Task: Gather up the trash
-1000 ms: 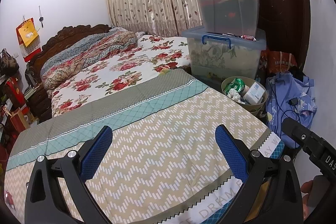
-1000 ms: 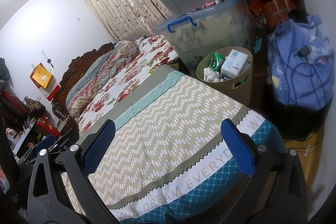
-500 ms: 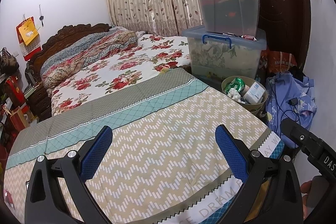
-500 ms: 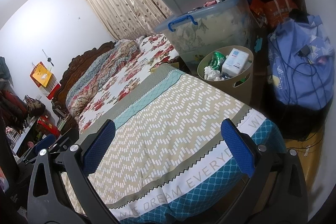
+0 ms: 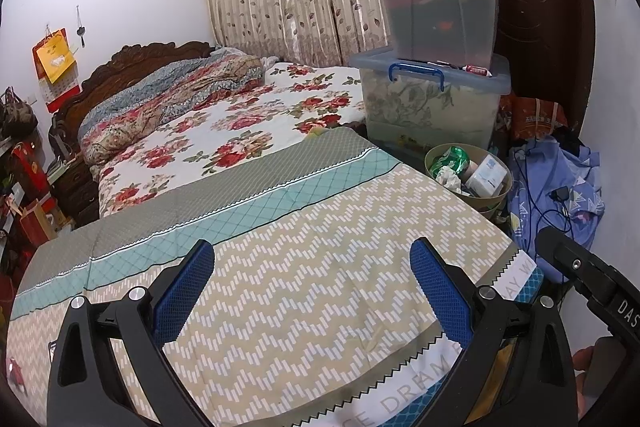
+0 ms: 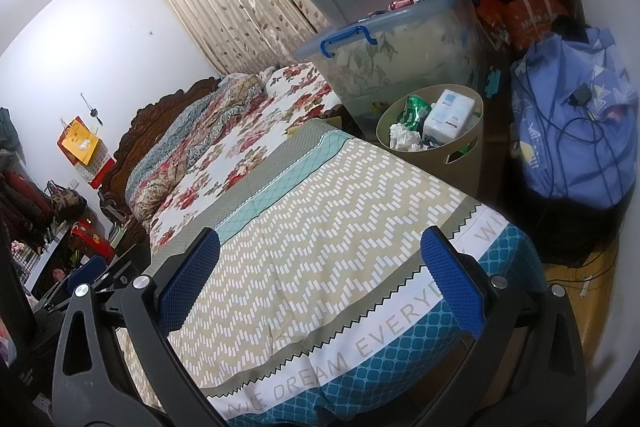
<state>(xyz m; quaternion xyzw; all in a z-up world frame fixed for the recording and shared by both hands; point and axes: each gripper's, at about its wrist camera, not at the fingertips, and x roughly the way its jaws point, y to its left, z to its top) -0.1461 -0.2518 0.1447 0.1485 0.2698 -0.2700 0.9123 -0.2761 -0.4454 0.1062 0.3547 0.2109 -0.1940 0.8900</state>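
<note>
Both grippers' jaws are held wide open and empty above the bed (image 5: 304, 267); the upright trash bin (image 6: 436, 155) is seen well ahead, right.

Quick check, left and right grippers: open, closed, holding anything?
Left gripper: open, fingers wide apart, holding nothing, above the bed.
Right gripper: open, fingers wide apart, holding nothing.

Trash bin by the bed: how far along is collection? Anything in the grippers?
Done: the trash bin already holds a green wrapper, crumpled tissue and a white pack. In hand: nothing; the left gripper and right gripper are both open and empty above the bedspread. Left: no loose trash shows on the bedspread; a small white scrap lies on the floor, possibly trash.
</note>
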